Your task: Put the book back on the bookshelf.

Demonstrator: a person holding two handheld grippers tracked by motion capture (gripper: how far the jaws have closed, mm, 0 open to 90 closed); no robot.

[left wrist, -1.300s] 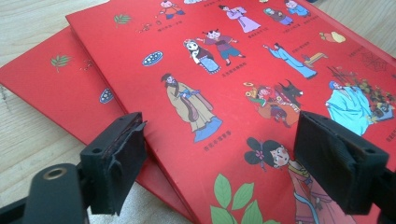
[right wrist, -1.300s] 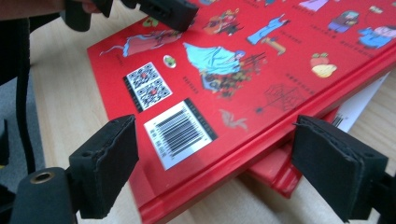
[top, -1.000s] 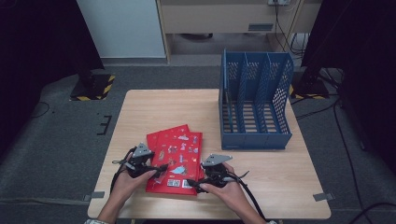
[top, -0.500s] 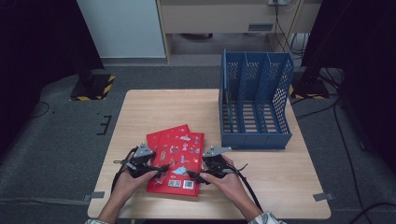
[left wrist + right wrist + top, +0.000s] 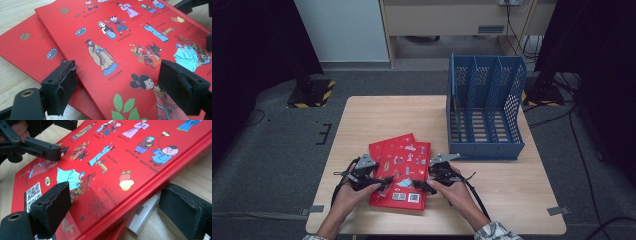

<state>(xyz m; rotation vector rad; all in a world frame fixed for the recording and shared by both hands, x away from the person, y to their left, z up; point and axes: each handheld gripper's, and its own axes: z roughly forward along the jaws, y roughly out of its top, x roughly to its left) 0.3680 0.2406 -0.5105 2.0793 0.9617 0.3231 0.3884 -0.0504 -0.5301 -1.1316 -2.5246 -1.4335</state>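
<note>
The left gripper (image 5: 384, 184) stands spread over the top book's (image 5: 402, 170) left edge, gripping nothing. That book lies askew on a lower book (image 5: 27, 47), near the table's (image 5: 377, 112) front. The right gripper (image 5: 424, 186), also spread, straddles its right edge. A one-sided squeeze could drag both books or tip the top one.

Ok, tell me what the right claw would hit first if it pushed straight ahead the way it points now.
Most likely the top red book. The right claw stands open, its two pads straddling the book's raised edge, one over the cover, one beside the wooden table. Going on, that edge would slide between them.
</note>
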